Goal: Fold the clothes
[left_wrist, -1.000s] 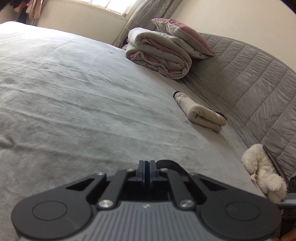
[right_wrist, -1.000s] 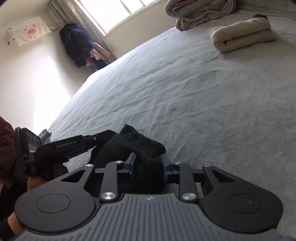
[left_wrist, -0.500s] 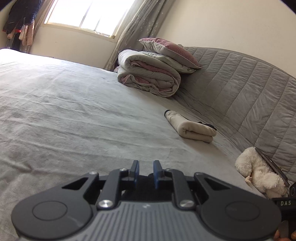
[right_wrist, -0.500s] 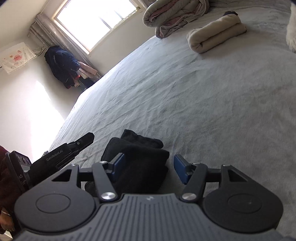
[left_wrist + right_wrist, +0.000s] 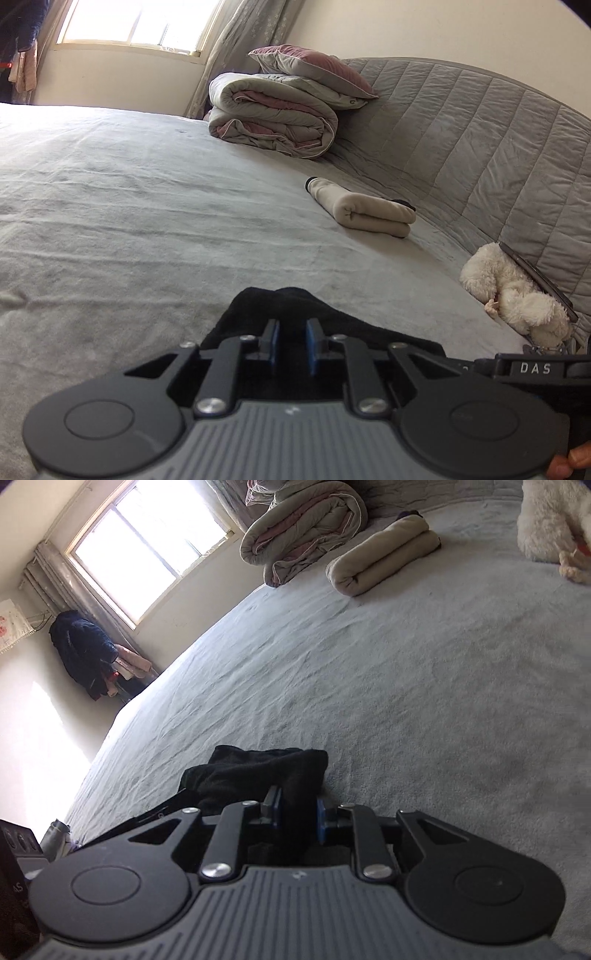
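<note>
Your black cloth [image 5: 258,771] lies bunched on the grey bed [image 5: 147,221], at the near side, right in front of both tongs. It is soft and fuzzy, like fleece, and folded into a thick lump. In the right view its long side runs across, left to right, with one thick fold coming back toward you. In the left view it slants from the upper left down to the lower right.

Your right tongs [image 5: 297,812] are closing, and the thick fold sits between the blue pads – both pads press on it.

Your left tongs [image 5: 292,341] have a thin gap between the blue pads. The gap looks all black, so I cannot tell if they pinch the cloth or just sit over it.

The bed cover is flat with little wrinkles. Well apart from your cloth, a cream cloth roll [image 5: 369,214] lies near the padded grey headboard [image 5: 480,129] – it is shaped like a log. A puffy grey and pink quilt [image 5: 273,122] is folded behind it, with a pillow [image 5: 314,66] on top. A fluffy white toy [image 5: 513,295] leans by the headboard.
</note>
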`<state>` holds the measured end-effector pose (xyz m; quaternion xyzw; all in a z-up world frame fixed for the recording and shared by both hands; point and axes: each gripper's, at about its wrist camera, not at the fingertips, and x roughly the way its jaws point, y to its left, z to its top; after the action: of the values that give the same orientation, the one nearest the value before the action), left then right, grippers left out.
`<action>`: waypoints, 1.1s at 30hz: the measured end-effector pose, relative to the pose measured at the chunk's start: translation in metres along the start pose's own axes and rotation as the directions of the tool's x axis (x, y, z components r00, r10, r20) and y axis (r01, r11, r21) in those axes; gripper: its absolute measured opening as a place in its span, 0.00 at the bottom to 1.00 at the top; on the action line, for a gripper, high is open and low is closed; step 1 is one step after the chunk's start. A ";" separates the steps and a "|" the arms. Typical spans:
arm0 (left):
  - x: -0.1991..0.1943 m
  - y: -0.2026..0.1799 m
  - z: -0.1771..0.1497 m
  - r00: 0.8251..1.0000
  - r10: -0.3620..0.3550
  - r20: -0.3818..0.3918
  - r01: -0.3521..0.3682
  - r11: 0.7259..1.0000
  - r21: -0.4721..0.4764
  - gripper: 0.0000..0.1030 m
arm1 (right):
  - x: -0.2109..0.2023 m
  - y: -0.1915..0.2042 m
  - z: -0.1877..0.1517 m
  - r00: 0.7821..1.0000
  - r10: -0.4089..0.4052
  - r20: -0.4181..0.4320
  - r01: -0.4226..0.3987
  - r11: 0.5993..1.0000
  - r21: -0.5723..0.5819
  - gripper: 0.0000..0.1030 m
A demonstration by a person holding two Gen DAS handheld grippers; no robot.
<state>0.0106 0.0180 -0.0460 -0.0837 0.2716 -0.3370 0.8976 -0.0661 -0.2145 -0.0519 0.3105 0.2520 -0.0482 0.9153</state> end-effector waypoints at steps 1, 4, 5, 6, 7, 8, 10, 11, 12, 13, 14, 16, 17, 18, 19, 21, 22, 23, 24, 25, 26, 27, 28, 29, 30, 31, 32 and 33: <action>-0.003 0.000 0.002 1.000 -0.006 0.016 0.006 1.000 -0.002 0.15 | -0.006 0.004 -0.001 0.999 -0.018 0.037 0.019 0.999 -0.037 0.39; -0.003 -0.001 0.005 0.999 -0.024 0.033 0.024 1.000 0.000 0.15 | -0.017 0.025 -0.003 0.992 0.009 0.126 0.014 0.983 -0.184 0.48; 0.000 -0.002 0.004 0.999 -0.024 0.027 0.024 1.000 0.007 0.15 | -0.017 0.034 -0.005 0.990 0.026 0.137 0.008 0.970 -0.242 0.48; 0.004 -0.003 0.003 1.000 -0.017 0.016 0.017 1.000 0.017 0.15 | -0.012 0.041 -0.007 0.991 0.031 0.132 0.008 0.958 -0.286 0.48; 0.008 -0.004 0.001 1.000 -0.010 0.005 0.010 1.000 0.027 0.15 | -0.006 0.046 -0.009 0.992 0.034 0.123 0.008 0.945 -0.326 0.48; 0.012 -0.005 -0.001 1.000 0.000 -0.008 0.000 0.999 0.038 0.15 | 0.000 0.052 -0.012 0.993 0.036 0.114 0.008 0.931 -0.366 0.48; 0.021 -0.005 -0.006 0.999 0.028 -0.038 -0.026 0.998 0.057 0.15 | 0.016 0.053 -0.017 0.995 0.014 0.094 0.025 0.918 -0.395 0.48; 0.024 -0.003 -0.008 0.998 0.041 -0.048 -0.039 0.997 0.060 0.15 | 0.025 0.050 -0.019 0.997 -0.004 0.080 0.035 0.916 -0.399 0.48; 0.026 -0.001 -0.009 0.997 0.047 -0.054 -0.044 0.998 0.052 0.18 | 0.034 0.046 -0.021 0.998 -0.026 0.061 0.048 0.915 -0.401 0.47; 0.026 0.002 -0.008 0.997 0.048 -0.059 -0.045 0.998 0.039 0.18 | 0.045 0.037 -0.022 0.998 -0.054 0.034 0.063 0.917 -0.395 0.46; 0.026 0.003 -0.006 0.997 0.051 -0.062 -0.049 0.998 0.030 0.18 | 0.047 0.033 -0.020 0.998 -0.053 0.023 0.058 0.925 -0.376 0.46; 0.021 0.003 0.000 0.996 0.074 -0.059 -0.073 0.997 0.027 0.18 | 0.043 0.030 -0.014 0.999 -0.044 0.009 0.044 0.939 -0.340 0.47; 0.018 0.004 0.003 0.995 0.086 -0.059 -0.085 0.996 0.024 0.19 | 0.037 0.030 -0.010 0.999 -0.040 0.007 0.040 0.945 -0.325 0.49; 0.016 0.007 0.006 0.994 0.094 -0.063 -0.094 0.996 0.014 0.25 | 0.030 0.029 -0.006 0.999 -0.034 0.006 0.035 0.951 -0.309 0.53; 0.013 0.011 0.010 0.993 0.095 -0.072 -0.095 0.995 -0.006 0.31 | 0.023 0.024 -0.002 1.000 -0.021 0.000 0.020 0.961 -0.274 0.53; 0.011 0.024 0.014 0.992 0.073 -0.104 -0.081 0.994 -0.078 0.35 | 0.012 0.012 0.005 1.000 0.006 -0.015 -0.009 0.981 -0.196 0.56; 0.010 0.030 0.016 0.991 0.060 -0.120 -0.074 0.991 -0.114 0.37 | 0.009 0.005 0.007 1.000 0.017 -0.025 -0.021 0.987 -0.156 0.56; 0.009 0.036 0.018 0.990 0.048 -0.130 -0.067 0.987 -0.148 0.39 | 0.004 -0.002 0.007 0.999 0.030 -0.036 -0.034 0.993 -0.110 0.57; 0.008 0.041 0.019 0.990 0.030 -0.138 -0.055 0.982 -0.181 0.42 | 0.000 -0.009 0.007 0.998 0.044 -0.046 -0.047 0.997 -0.062 0.59; 0.008 0.046 0.020 0.989 0.006 -0.149 -0.038 0.976 -0.214 0.47 | -0.002 -0.014 0.007 0.997 0.055 -0.055 -0.057 0.998 -0.027 0.59; 0.008 0.051 0.020 0.986 -0.019 -0.165 -0.022 0.969 -0.244 0.48 | -0.002 -0.020 0.005 0.995 0.075 -0.071 -0.074 0.997 0.015 0.59; 0.009 0.054 0.019 0.982 -0.045 -0.185 -0.007 0.963 -0.271 0.51 | -0.003 -0.025 0.003 0.991 0.099 -0.088 -0.094 0.994 0.060 0.59; 0.010 0.058 0.019 0.976 -0.072 -0.205 0.007 0.955 -0.298 0.52 | -0.004 -0.031 0.001 0.987 0.123 -0.104 -0.112 0.988 0.105 0.60; 0.012 0.062 0.017 0.970 -0.093 -0.225 0.016 0.946 -0.323 0.53 | -0.002 -0.035 -0.001 0.980 0.156 -0.125 -0.137 0.979 0.151 0.60; 0.015 0.066 0.016 0.963 -0.109 -0.246 0.018 0.938 -0.347 0.54 | 0.001 -0.038 -0.002 0.974 0.182 -0.136 -0.155 0.970 0.187 0.60; 0.017 0.070 0.014 0.959 -0.123 -0.255 0.021 0.928 -0.371 0.54 | 0.005 -0.040 -0.002 0.970 0.201 -0.136 -0.169 0.962 0.217 0.60; 0.019 0.072 0.012 0.959 -0.135 -0.250 0.026 0.919 -0.394 0.54 | 0.008 -0.040 -0.001 0.965 0.222 -0.137 -0.185 0.953 0.241 0.60; 0.021 0.074 0.011 0.958 -0.146 -0.245 0.032 0.909 -0.417 0.54 | 0.012 -0.040 0.000 0.960 0.243 -0.138 -0.201 0.943 0.264 0.60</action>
<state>0.0712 0.0607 -0.0706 -0.2349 0.4519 -0.3219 0.7981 -0.0653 -0.2456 -0.0801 0.4516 0.2840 0.0512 0.8443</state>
